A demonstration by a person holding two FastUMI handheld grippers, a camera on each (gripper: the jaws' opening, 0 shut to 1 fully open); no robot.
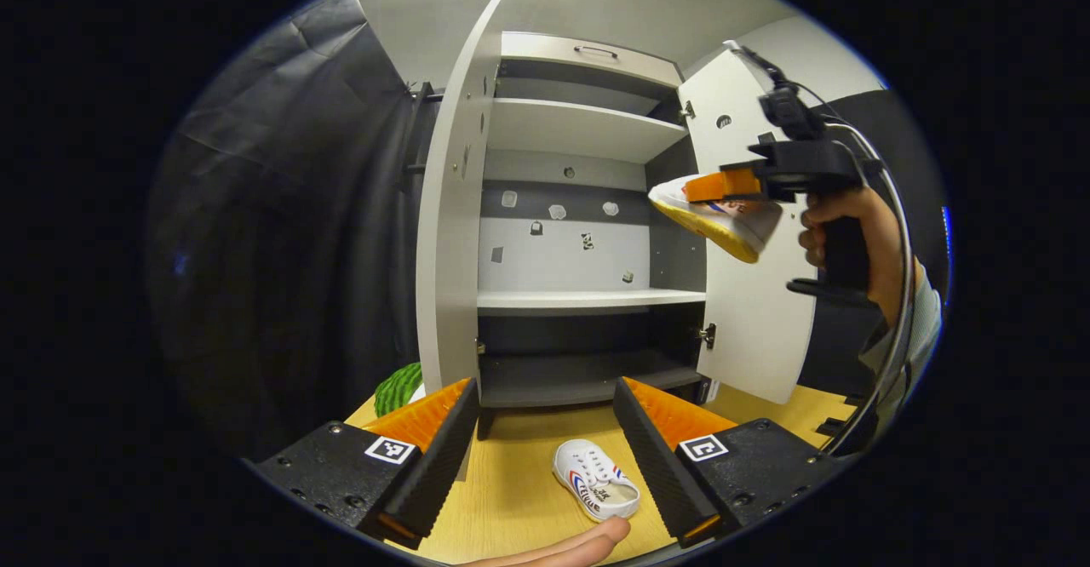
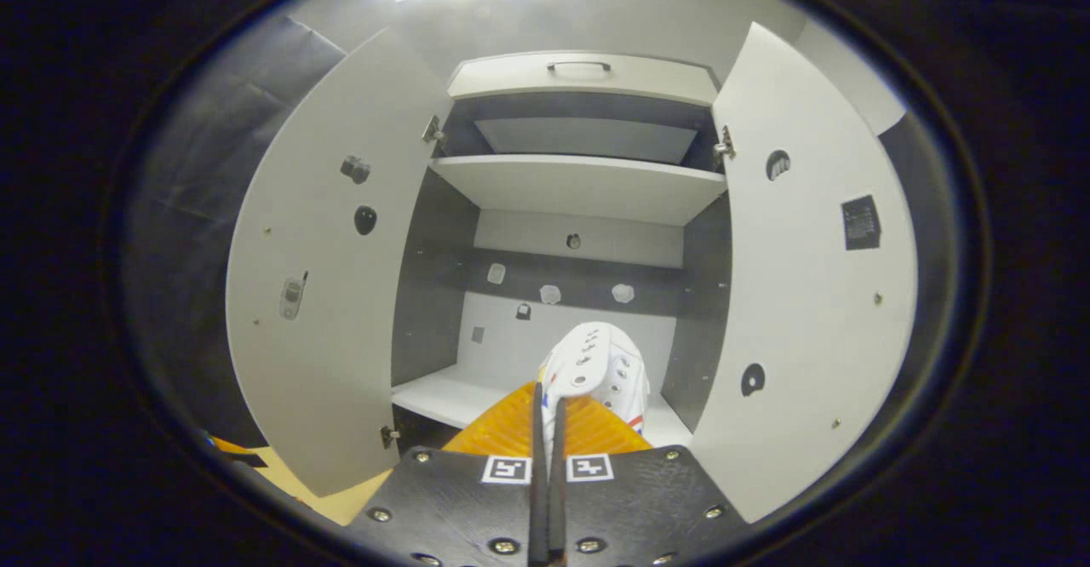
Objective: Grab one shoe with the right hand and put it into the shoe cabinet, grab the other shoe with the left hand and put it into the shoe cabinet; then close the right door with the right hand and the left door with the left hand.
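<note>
My right claw grips a white sneaker at 12 o'clock, facing the shoe cabinet; my left claw gapes around the other sneaker on the bench.

Left gripper view farther back, low; right gripper view nearer; both face open cabinet.

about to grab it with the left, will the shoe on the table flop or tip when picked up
The shoe on the table looks like small, soft canvas, so probably light with a collar that gives. Its flat sole suggests it won't roll, though it may tilt in the jaws.
</note>
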